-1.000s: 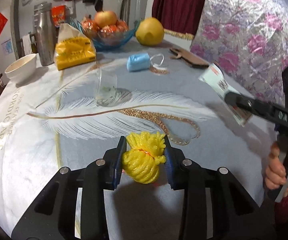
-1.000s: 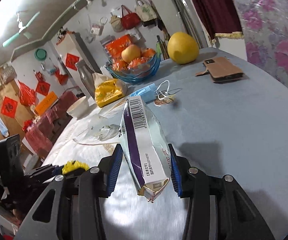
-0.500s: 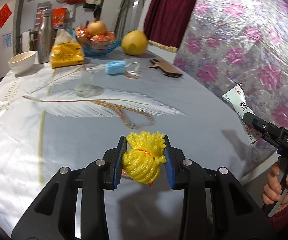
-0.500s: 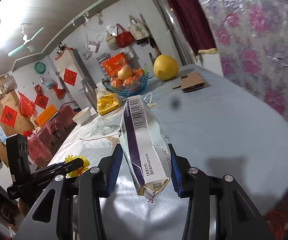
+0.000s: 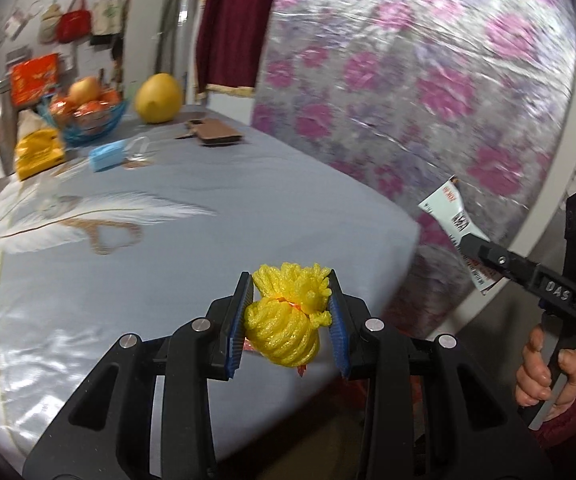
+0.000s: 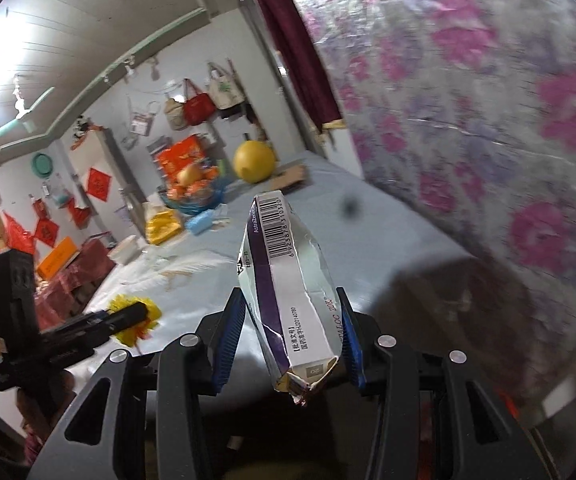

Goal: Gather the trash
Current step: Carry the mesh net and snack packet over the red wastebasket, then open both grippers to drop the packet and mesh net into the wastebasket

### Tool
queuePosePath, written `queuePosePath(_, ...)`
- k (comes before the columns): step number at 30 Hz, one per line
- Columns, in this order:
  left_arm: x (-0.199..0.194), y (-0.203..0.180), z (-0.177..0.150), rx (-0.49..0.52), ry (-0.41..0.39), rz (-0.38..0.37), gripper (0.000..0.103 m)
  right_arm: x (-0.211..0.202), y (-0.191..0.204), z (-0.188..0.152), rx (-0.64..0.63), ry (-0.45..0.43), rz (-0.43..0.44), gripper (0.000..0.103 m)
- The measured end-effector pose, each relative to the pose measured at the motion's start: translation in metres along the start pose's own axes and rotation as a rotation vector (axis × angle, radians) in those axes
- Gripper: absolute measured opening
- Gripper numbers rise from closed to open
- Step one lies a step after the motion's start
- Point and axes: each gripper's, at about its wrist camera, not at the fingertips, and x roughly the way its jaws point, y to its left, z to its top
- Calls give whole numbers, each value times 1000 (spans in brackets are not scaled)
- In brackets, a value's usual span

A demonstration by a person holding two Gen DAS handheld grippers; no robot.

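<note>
The left gripper [image 5: 291,320] is closed on a yellow foam fruit net [image 5: 288,316]. Both blue pads press its sides, and the bunched net bulges above and below them. A scrap of orange shows at the net's middle and below it. In the left wrist view the net sits over the near edge of the table [image 5: 248,208], close to the near right corner.

The right gripper [image 6: 292,332] is closed on a crushed medicine carton [image 6: 288,280], white with a purple stripe and a barcode at its far end. The pads clamp the carton's lower half; the dented body stands up and away from the jaws, and the torn flap hangs at the near end. In the left wrist view the same carton [image 5: 454,220] projects past the right edge of the table, in front of the flowered wall covering [image 5: 428,80]. A hand [image 5: 548,368] grips that gripper's handle at the lower right.

The table carries a grey-blue cloth with a white feather print [image 5: 100,220]. Along its far edge stand:
- a blue glass bowl of fruit [image 5: 84,114];
- a pomelo [image 5: 159,98], just right of the bowl;
- a yellow bag [image 5: 38,152], in front of the bowl at the left;
- a blue face mask [image 5: 108,154], near the bag;
- a brown phone case [image 5: 214,134], toward the right edge.

Bags [image 6: 196,108] hang on the far wall.
</note>
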Motion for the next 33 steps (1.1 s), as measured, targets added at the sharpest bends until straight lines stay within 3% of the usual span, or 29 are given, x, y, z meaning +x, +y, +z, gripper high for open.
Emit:
queuePosePath(10,33,-60,-12,70,75,-95,36,-17,-90,-44,102,73,-178,45)
queuePosePath(30,107,-135,-53,223,273,-187,36,63,-213,-169,312,367,-395,45)
queuePosePath(31,110,-138,-55,228,280,-189,36,69,-221,-177,342,383,-401,47)
queuePosePath(33,116,-144,-58,242,289,-195,36,73,-233,-185,407,402,-367,62)
